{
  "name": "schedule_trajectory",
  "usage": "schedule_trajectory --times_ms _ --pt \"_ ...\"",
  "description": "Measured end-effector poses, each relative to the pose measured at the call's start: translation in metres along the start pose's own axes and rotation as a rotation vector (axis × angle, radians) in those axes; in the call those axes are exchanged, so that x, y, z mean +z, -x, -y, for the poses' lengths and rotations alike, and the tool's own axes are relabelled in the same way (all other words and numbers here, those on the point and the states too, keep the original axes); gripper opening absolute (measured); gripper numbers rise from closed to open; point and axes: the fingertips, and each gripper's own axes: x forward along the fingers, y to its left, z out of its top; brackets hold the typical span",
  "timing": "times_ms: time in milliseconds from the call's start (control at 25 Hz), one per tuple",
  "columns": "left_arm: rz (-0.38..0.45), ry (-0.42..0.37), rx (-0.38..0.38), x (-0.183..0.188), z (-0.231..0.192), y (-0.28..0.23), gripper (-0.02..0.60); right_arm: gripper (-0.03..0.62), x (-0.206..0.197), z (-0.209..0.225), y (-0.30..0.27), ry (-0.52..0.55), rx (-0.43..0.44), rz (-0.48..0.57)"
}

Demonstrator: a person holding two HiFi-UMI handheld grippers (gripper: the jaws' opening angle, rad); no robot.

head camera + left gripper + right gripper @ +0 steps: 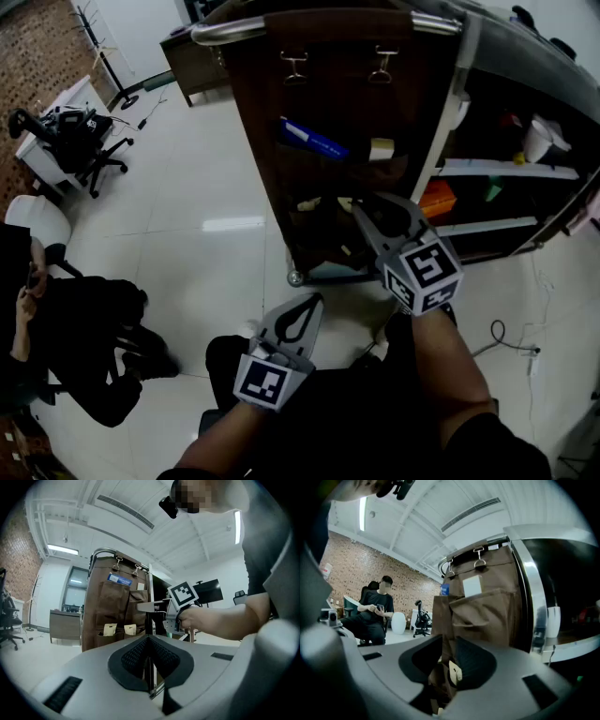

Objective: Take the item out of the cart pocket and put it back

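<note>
A brown fabric pocket organiser (328, 103) hangs by two clips on the end of the cart (328, 28). An upper pocket holds a blue item (314, 139) and a cream one (381, 148). My right gripper (361, 208) is level and reaches into the lower pockets. In the right gripper view its jaws (447, 641) stand open, with a small cream card (454, 672) and the brown pocket edge (440, 679) in the gap; I cannot tell whether a pad touches them. My left gripper (314, 302) hangs back below the cart, shut and empty (149, 637). From there the right gripper (139, 605) shows against the pockets.
A person (84, 347) sits on a chair at the lower left; the same person (377, 613) shows in the right gripper view. Office chairs (94, 141) stand farther left. The cart's side shelves (497, 171) hold an orange item (438, 199). A cable (511, 342) lies on the floor at right.
</note>
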Motion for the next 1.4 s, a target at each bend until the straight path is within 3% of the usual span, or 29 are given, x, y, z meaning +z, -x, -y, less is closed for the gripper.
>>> schedule_trajectory --times_ms 320,760,960,1400 --pt "-0.005 0.000 0.004 -0.002 0.000 0.000 0.000 0.141 -0.050 0.018 -0.034 -0.008 -0.007 -0.112" --pt "-0.004 0.001 0.003 -0.001 0.000 0.000 0.000 0.141 -0.078 0.020 -0.052 0.063 0.016 -0.214" --pt "-0.003 0.001 0.003 -0.001 0.000 0.000 0.000 0.142 -0.093 0.016 -0.057 0.038 0.035 -0.238" --pt "-0.001 -0.002 0.000 0.000 0.001 0.000 0.000 0.034 -0.090 0.012 -0.052 0.045 0.029 -0.241"
